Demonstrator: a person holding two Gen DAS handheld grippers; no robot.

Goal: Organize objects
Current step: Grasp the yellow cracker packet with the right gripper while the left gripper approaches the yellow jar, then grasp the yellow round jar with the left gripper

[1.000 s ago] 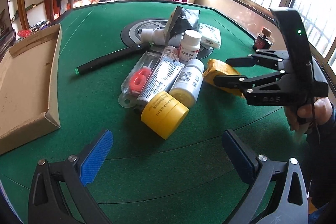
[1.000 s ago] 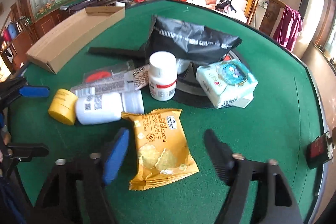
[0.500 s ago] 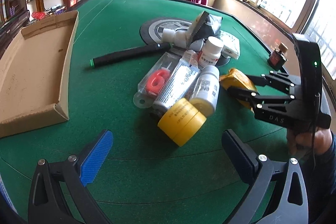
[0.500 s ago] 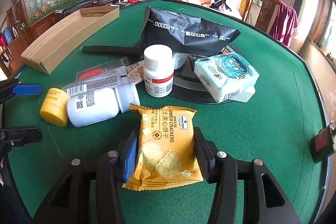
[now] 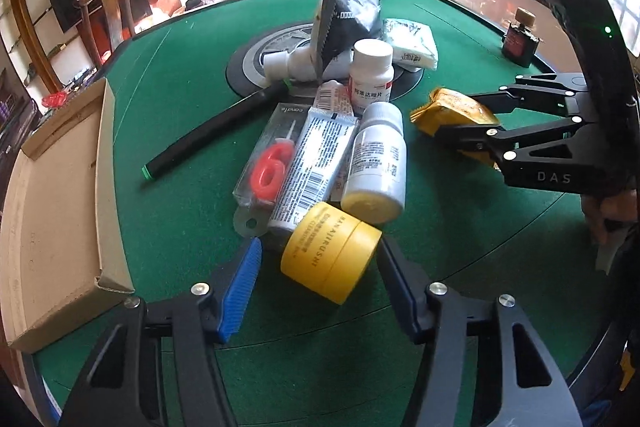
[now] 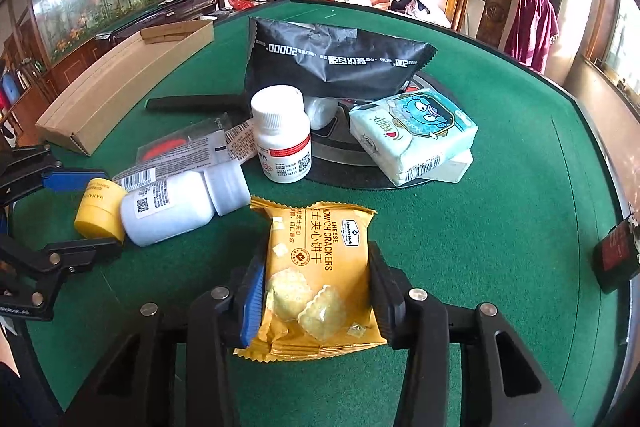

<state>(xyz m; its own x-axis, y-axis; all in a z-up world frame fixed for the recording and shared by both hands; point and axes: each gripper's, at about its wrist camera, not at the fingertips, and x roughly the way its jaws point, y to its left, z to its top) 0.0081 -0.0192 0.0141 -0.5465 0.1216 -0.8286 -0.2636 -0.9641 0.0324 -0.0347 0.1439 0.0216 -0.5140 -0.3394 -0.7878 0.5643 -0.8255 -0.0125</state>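
Observation:
A yellow round jar (image 5: 332, 259) lies on its side on the green table (image 5: 180, 107), at the near end of a pile. My left gripper (image 5: 320, 267) straddles it with its jaws closing. The right finger (image 5: 394, 279) touches the jar, while a small gap shows at the blue pad (image 5: 244, 279). In the right wrist view this gripper (image 6: 108, 213) flanks the jar (image 6: 98, 211). My right gripper (image 6: 316, 267) is shut on a yellow cheese cracker packet (image 6: 316, 243), with both pads pressing its sides. The left wrist view shows that gripper (image 5: 456, 115) and the packet (image 5: 448, 107) at the right.
The pile holds two white bottles (image 5: 376, 163) (image 5: 370, 71), a silver tube (image 5: 316, 159), a candle pack (image 5: 268, 163), a black stick (image 5: 208, 131), a black bag (image 6: 336, 63) and a tissue pack (image 6: 412, 135). A cardboard tray (image 5: 60, 207) lies left. A small dark bottle (image 5: 520, 39) stands far right.
My left gripper moved in on the yellow jar and its jaws narrowed around it. The right gripper closed from open onto the cracker packet.

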